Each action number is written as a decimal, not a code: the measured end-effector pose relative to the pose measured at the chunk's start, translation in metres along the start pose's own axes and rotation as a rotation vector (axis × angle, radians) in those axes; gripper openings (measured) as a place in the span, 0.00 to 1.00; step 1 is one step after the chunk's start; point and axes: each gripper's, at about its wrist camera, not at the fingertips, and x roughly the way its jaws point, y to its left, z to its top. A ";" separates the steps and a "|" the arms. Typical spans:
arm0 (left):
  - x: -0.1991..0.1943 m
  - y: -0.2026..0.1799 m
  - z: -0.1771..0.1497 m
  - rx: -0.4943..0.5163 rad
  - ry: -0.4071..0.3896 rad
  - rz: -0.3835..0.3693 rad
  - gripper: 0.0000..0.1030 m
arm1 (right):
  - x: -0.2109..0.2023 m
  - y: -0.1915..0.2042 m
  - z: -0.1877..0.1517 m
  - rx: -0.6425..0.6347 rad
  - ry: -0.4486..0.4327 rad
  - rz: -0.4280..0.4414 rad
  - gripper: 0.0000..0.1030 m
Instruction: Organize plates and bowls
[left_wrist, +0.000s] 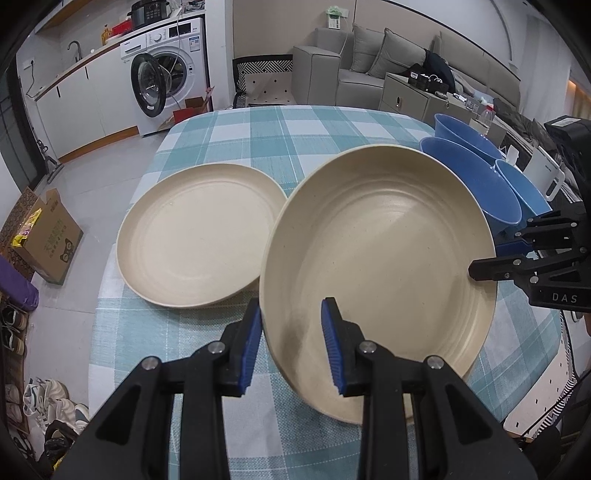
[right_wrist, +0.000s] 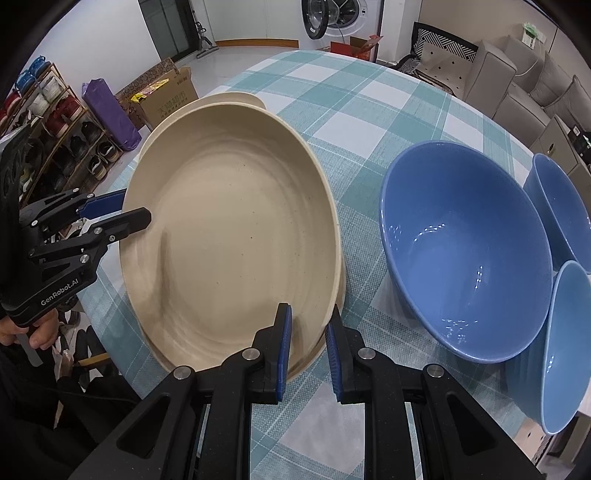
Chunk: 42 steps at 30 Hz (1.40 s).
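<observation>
Both claws clamp one round, matte, speckled cream plate (left_wrist: 380, 266) by opposite rims — left gripper (left_wrist: 291, 345), right gripper (right_wrist: 308, 349) — glossy blue bowls (right_wrist: 465, 251) beside the right claw.

Two beige plates (left_wrist: 201, 236) (left_wrist: 380, 266), three blue bowls (right_wrist: 465, 251) (right_wrist: 561, 206) (right_wrist: 565, 347) at 3 o'clock on the bench (left_wrist: 258, 129).

A teal-and-white checked tablecloth (left_wrist: 258, 125) covers the table. At 11 o'clock in the left wrist view stands a white washing machine (left_wrist: 166, 77) with its door open; a grey sofa (left_wrist: 369, 62) sits at 1 o'clock. A cardboard box (left_wrist: 51, 236) lies on the floor at 9 o'clock. The right wrist view shows a shoe rack (right_wrist: 55, 122) at 10 o'clock, a purple roll (right_wrist: 110, 114) beside it.
</observation>
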 end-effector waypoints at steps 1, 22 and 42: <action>0.000 0.000 0.000 0.002 0.002 0.000 0.29 | 0.001 0.000 0.000 -0.001 0.002 -0.002 0.18; 0.015 -0.009 -0.006 0.035 0.041 0.014 0.30 | 0.017 0.005 -0.006 -0.035 0.046 -0.059 0.19; 0.027 -0.010 -0.008 0.060 0.077 0.034 0.33 | 0.032 0.017 -0.006 -0.091 0.072 -0.137 0.24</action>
